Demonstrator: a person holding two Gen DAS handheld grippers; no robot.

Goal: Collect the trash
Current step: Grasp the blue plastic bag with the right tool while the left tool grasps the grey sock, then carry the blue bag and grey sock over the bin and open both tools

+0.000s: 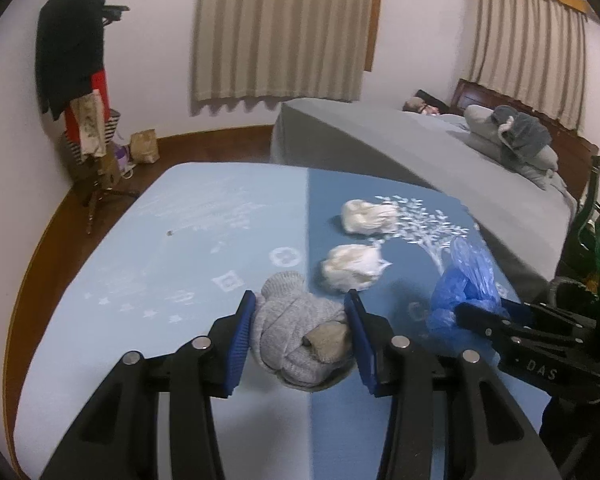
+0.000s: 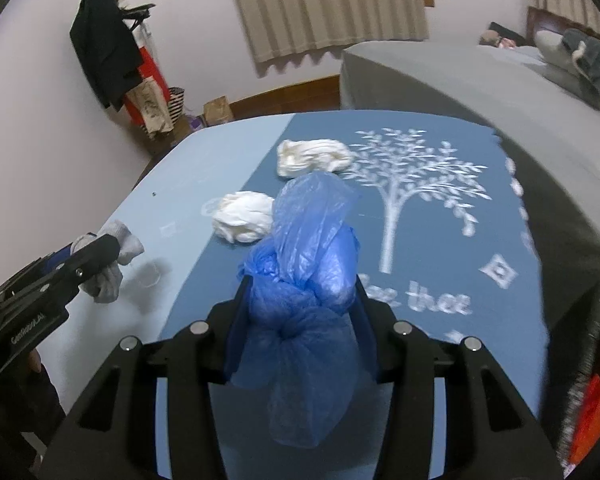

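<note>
My left gripper [image 1: 300, 320] is shut on a balled grey sock [image 1: 296, 336], just above the blue tablecloth [image 1: 180, 240]. My right gripper [image 2: 300, 304] is shut on a knotted blue plastic bag [image 2: 308, 264] and holds it over the dark blue half of the cloth; the bag also shows in the left wrist view [image 1: 464, 280]. Two crumpled white tissue wads lie ahead: a near one [image 1: 352, 266] [image 2: 244, 216] and a far one [image 1: 368, 216] [image 2: 312, 158]. The left gripper with the sock shows at the left of the right wrist view [image 2: 100, 264].
A bed with a grey cover [image 1: 420, 152] stands behind and right of the table, with pillows [image 1: 512, 136] on it. A coat stand with dark clothes [image 1: 76, 60] and a paper bag [image 1: 144, 146] are at the far left wall. Curtains [image 1: 284, 28] hang behind.
</note>
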